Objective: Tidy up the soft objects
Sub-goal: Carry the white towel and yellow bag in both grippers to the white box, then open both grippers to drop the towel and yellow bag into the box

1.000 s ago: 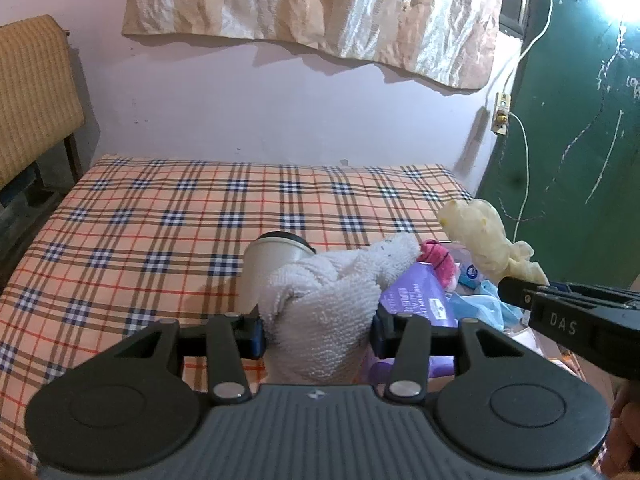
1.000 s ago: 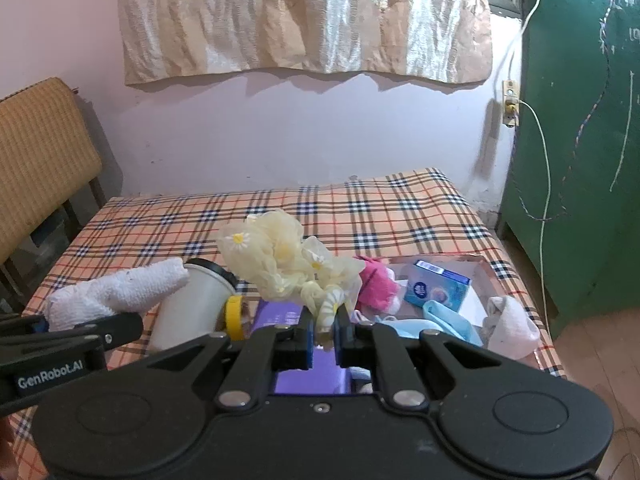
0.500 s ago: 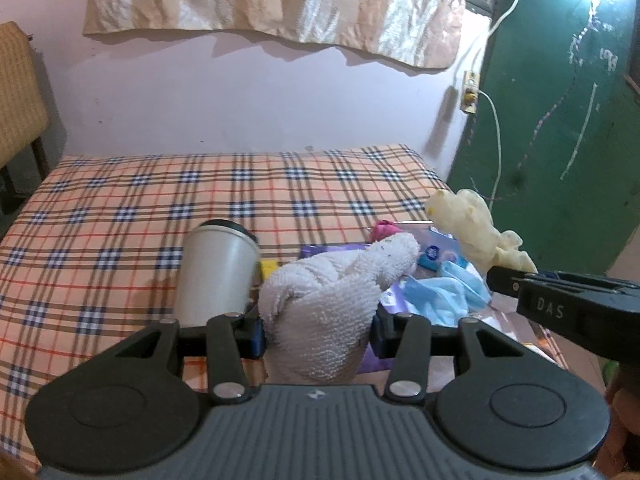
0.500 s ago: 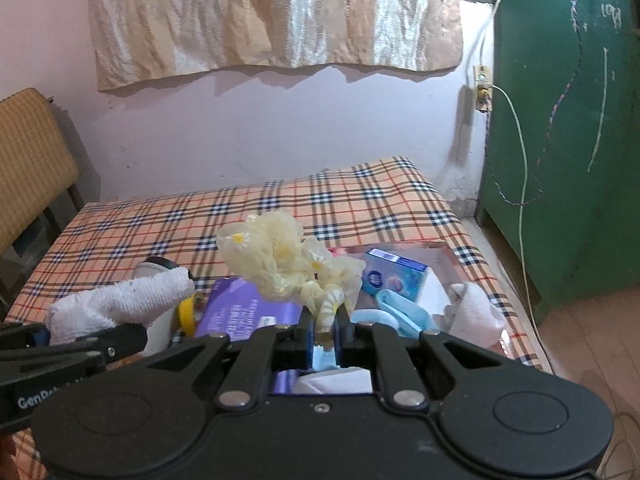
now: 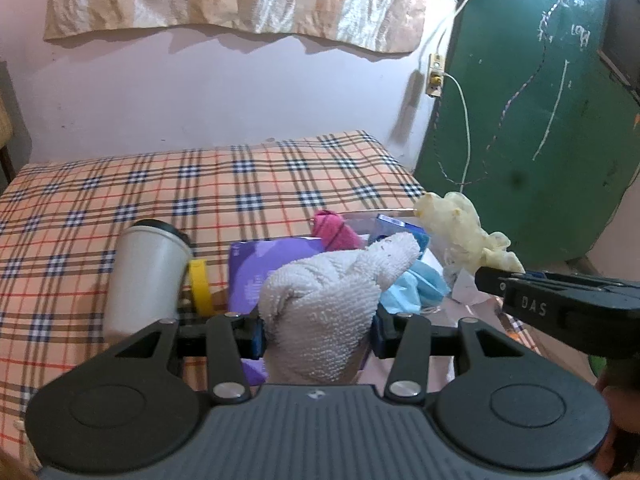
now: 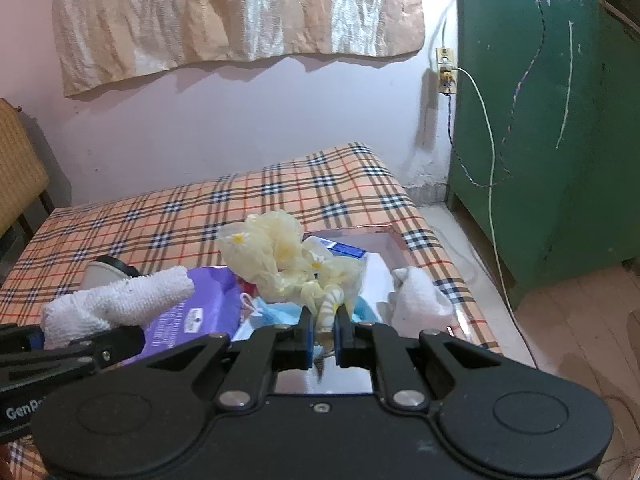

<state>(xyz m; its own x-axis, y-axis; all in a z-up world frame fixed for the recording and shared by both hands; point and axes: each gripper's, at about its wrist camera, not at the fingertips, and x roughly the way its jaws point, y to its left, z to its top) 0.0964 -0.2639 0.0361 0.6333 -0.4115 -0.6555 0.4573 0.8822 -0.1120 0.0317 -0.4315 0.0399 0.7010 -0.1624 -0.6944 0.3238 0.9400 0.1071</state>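
Observation:
My left gripper [image 5: 318, 332] is shut on a rolled white towel [image 5: 332, 292], which sticks up and to the right between its pads. The towel [image 6: 116, 300] and left gripper also show at the left of the right wrist view. My right gripper [image 6: 324, 328] is shut on a crumpled pale-yellow cloth with small flowers [image 6: 280, 256]; that cloth [image 5: 460, 232] hangs above a clear tray [image 6: 404, 240] at the bed's right edge. In the tray lie a pink cloth [image 5: 336, 232], blue face masks [image 5: 416, 288], a white cloth [image 6: 416, 296] and a blue box [image 6: 340, 248].
A plaid bedsheet [image 5: 160, 184] covers the bed. On it stand a white cup with a dark lid [image 5: 144, 272], a yellow ring [image 5: 200, 284] and a purple packet [image 6: 196, 308]. A green door [image 6: 560, 120] and a hanging cable [image 6: 488, 160] are on the right; a chair [image 6: 16, 168] is at the left.
Both grippers have moved right along the bed and slightly down, still holding their cloths. The tray and its contents now lie closer beneath them; the cup has shifted left in view.

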